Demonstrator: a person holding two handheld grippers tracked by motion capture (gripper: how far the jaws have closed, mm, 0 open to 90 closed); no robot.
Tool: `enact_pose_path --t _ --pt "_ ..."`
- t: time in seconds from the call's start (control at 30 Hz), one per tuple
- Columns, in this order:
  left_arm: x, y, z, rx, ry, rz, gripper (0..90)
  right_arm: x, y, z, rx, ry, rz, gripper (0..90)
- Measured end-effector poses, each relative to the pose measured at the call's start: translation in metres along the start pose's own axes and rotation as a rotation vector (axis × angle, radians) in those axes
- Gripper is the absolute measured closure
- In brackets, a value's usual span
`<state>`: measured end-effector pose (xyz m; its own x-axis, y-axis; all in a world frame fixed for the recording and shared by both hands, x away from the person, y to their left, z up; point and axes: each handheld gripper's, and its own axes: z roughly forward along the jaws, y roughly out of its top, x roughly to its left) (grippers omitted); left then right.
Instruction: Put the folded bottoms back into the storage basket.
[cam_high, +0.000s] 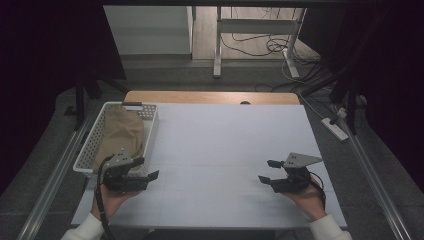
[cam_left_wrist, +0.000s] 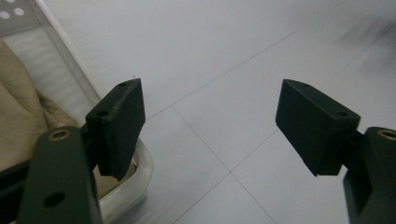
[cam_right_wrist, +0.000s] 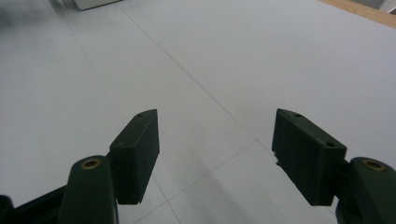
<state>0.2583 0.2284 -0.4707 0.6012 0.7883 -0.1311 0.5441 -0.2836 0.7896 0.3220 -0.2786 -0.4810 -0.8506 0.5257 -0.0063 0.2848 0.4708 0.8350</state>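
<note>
A white perforated basket (cam_high: 150, 131) stands at the table's left edge with a crumpled tan cloth (cam_high: 119, 133) inside; its rim (cam_left_wrist: 140, 179) and the cloth (cam_left_wrist: 21, 116) also appear at the left of the left gripper view. My left gripper (cam_high: 147, 167) rests open beside the basket's near corner, jaws pointing right, nothing between them (cam_left_wrist: 210, 126). Over the near right of the white mat (cam_high: 225, 150) my right gripper (cam_high: 267, 171) is open too, jaws pointing left, with bare mat between its fingers (cam_right_wrist: 215, 154).
The wooden table edge (cam_high: 210, 97) shows beyond the mat. Behind the table stand a metal frame (cam_high: 255, 30) and loose cables (cam_high: 270, 47) on the floor. A power strip (cam_high: 336, 128) lies on the floor at the right.
</note>
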Motion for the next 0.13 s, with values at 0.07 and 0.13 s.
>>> enact_pose_path --t 0.07,0.13 --pt "0.0000 0.0001 0.0000 0.000 0.000 0.001 24.5 0.0002 -0.0001 0.0003 -0.004 0.003 0.000 31.8" --pt "-0.0001 0.0002 0.0002 0.000 -0.001 0.002 24.5 0.0006 -0.0001 0.0003 -0.003 0.000 -0.003 31.7"
